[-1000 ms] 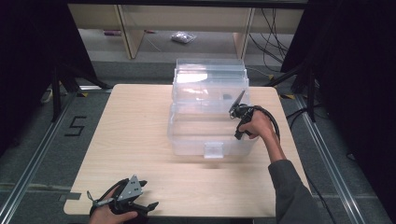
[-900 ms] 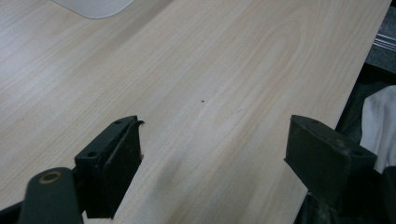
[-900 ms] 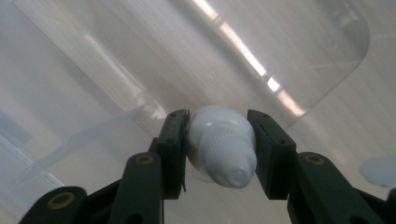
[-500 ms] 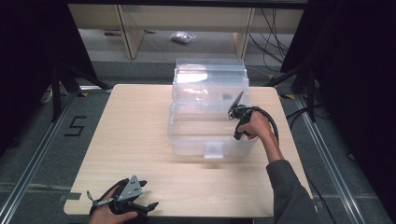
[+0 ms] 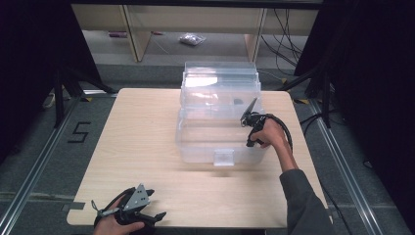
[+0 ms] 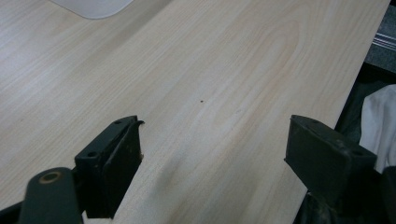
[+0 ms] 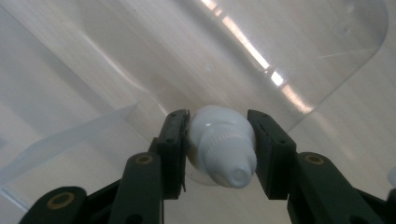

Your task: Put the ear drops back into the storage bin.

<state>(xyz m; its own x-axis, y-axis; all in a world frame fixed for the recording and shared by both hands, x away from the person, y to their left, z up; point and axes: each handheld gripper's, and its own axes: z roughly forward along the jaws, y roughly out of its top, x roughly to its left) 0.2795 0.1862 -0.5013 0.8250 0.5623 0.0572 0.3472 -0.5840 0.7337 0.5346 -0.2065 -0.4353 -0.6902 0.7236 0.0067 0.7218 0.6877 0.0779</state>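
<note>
A big clear plastic box (image 5: 195, 147) stands in the middle of the wooden table (image 5: 142, 137), its clear lid (image 5: 220, 78) raised at the back. My right gripper (image 5: 251, 106) hangs over the box's right side, pointing up and back. In the right gripper view, that gripper (image 7: 218, 154) is shut on a white capped tube or bottle (image 7: 222, 135), ribbed cap towards the camera, with clear plastic behind it. My left gripper (image 5: 155, 204) rests at the table's front left edge. Its jaws stand wide apart, so it is open (image 6: 215, 149) over bare wood.
A corner of the clear box (image 6: 93, 4) shows at the top of the left gripper view, and white cloth (image 6: 380, 121) lies past the table's edge. Behind the table stands a low shelf with a small bag (image 5: 192, 39). Black cables (image 5: 288, 29) hang at the back right.
</note>
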